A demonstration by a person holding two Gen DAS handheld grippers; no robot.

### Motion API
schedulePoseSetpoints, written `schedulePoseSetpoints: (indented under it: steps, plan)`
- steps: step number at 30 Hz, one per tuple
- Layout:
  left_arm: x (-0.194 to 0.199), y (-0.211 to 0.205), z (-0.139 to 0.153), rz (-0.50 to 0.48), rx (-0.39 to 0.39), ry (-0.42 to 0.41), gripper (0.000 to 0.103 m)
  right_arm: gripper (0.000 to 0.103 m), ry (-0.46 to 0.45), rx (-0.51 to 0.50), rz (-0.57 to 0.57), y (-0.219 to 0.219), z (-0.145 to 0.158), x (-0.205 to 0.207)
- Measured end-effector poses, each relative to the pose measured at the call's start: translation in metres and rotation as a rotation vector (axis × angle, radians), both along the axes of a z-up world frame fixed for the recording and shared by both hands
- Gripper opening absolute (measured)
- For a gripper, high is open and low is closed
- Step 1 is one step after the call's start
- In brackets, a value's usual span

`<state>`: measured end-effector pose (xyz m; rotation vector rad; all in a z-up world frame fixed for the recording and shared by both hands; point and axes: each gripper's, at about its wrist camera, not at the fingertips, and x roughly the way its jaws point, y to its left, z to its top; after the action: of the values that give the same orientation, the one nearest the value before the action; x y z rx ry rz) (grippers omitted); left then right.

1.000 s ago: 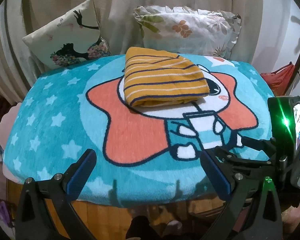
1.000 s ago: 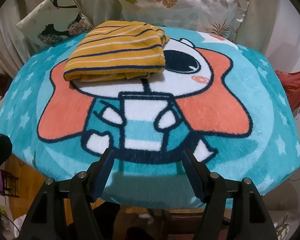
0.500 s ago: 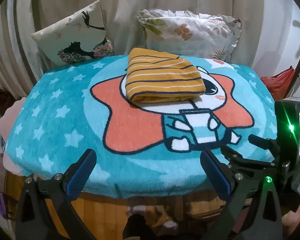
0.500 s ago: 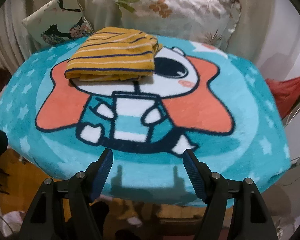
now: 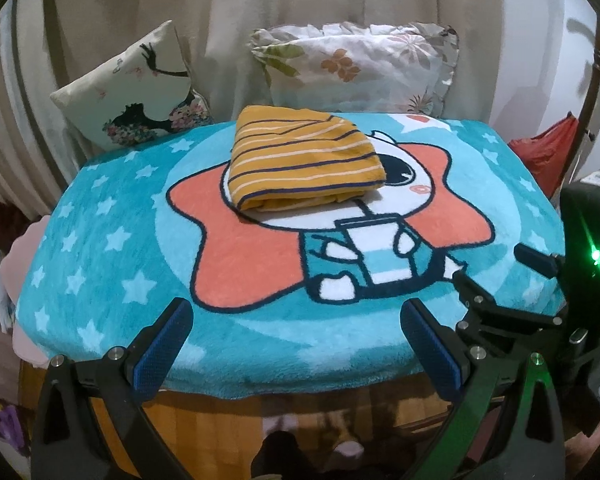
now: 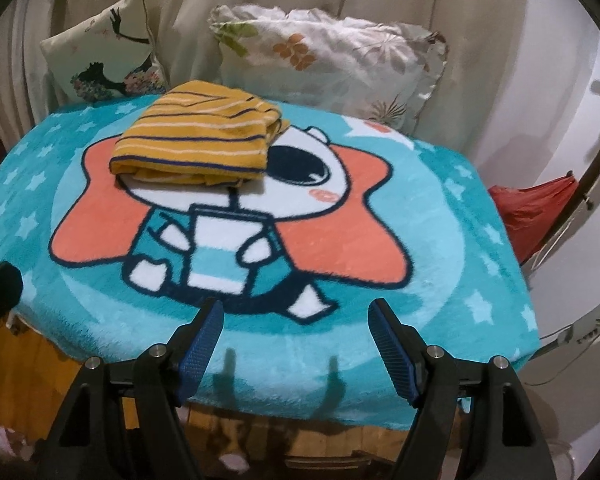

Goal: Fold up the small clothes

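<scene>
A folded mustard-yellow garment (image 5: 304,162) with navy and cream stripes lies on the far middle of a teal cartoon blanket (image 5: 112,240). It also shows in the right wrist view (image 6: 198,142), at the far left of the blanket (image 6: 440,264). My left gripper (image 5: 296,344) is open and empty, over the blanket's near edge, well short of the garment. My right gripper (image 6: 296,340) is open and empty, also at the near edge. The right gripper's body shows at the right of the left wrist view (image 5: 540,320).
Two cushions lean on the curtain behind the blanket: one with a dancer print (image 5: 136,92) and a floral one (image 5: 356,68). A red bag (image 6: 540,208) hangs to the right. A wooden table front (image 5: 220,428) shows below the blanket's edge.
Both grippers have pulled back and away from the garment. The garment lies still, and more of the table front and curtain shows now.
</scene>
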<state>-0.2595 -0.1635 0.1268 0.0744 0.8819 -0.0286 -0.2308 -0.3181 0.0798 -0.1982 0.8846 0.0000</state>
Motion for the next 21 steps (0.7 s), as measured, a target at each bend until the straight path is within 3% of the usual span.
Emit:
schedulePoseSetpoints:
  steps: [21]
  plan:
    - [0.012, -0.004, -0.008, -0.007, 0.015, 0.031, 0.103, 0.081, -0.097, -0.071, -0.02, -0.003, 0.013, 0.005]
